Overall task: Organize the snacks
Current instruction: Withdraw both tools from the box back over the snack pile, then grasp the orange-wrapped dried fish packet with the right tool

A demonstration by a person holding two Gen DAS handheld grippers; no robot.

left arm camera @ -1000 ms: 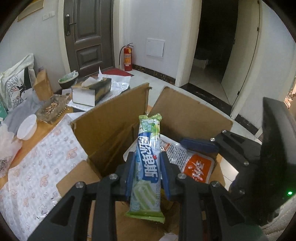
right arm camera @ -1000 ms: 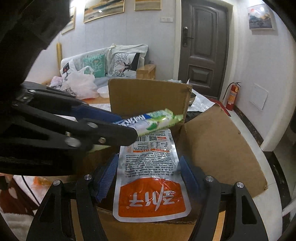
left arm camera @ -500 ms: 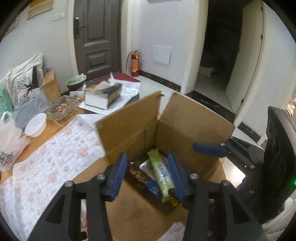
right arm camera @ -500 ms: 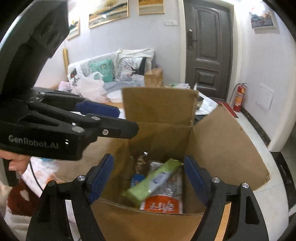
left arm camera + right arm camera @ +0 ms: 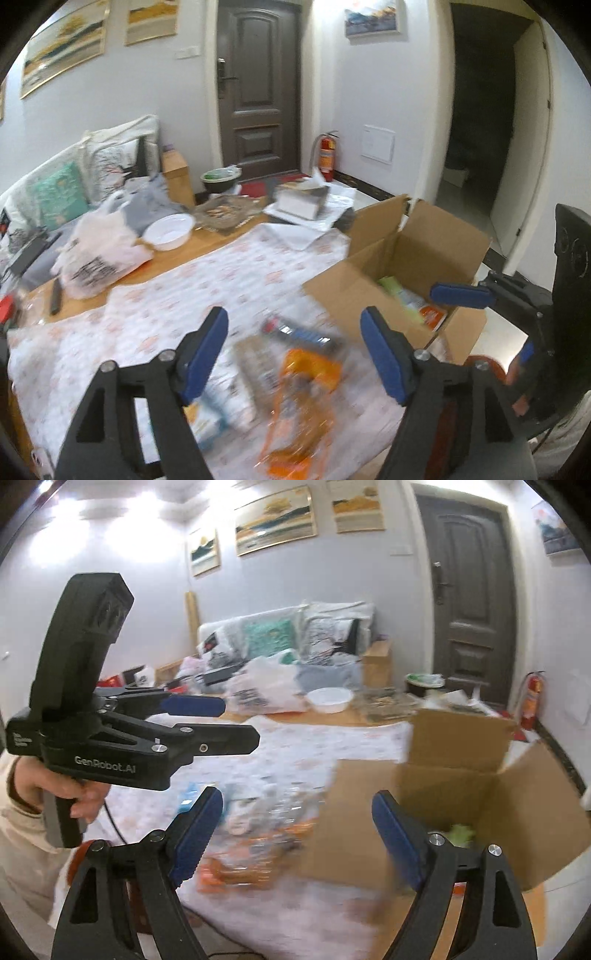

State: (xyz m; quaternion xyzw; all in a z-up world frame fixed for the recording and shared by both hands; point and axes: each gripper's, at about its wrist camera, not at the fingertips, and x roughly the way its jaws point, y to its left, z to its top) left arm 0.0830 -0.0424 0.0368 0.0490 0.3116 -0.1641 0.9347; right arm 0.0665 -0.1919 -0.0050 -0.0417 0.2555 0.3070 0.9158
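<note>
Snack packets (image 5: 295, 373) lie blurred on the counter (image 5: 155, 325) beside cardboard box (image 5: 417, 258) | light, crinkly, slippery film; pinch mid-body | left claw (image 5: 293, 354) spread wide, empty | right claw (image 5: 295, 830) likewise.

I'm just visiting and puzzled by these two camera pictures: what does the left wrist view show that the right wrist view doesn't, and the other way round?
Only the left wrist view shows the dark open doorway on the right and the orange packet inside the cardboard box.

Only the right wrist view shows the person's hand gripping the left gripper from the side, jaws apart and empty.

Both show the box, the blurred snack pile on the patterned tablecloth, the white bowl, the fire extinguisher and the brown door. The right gripper is open too.
</note>
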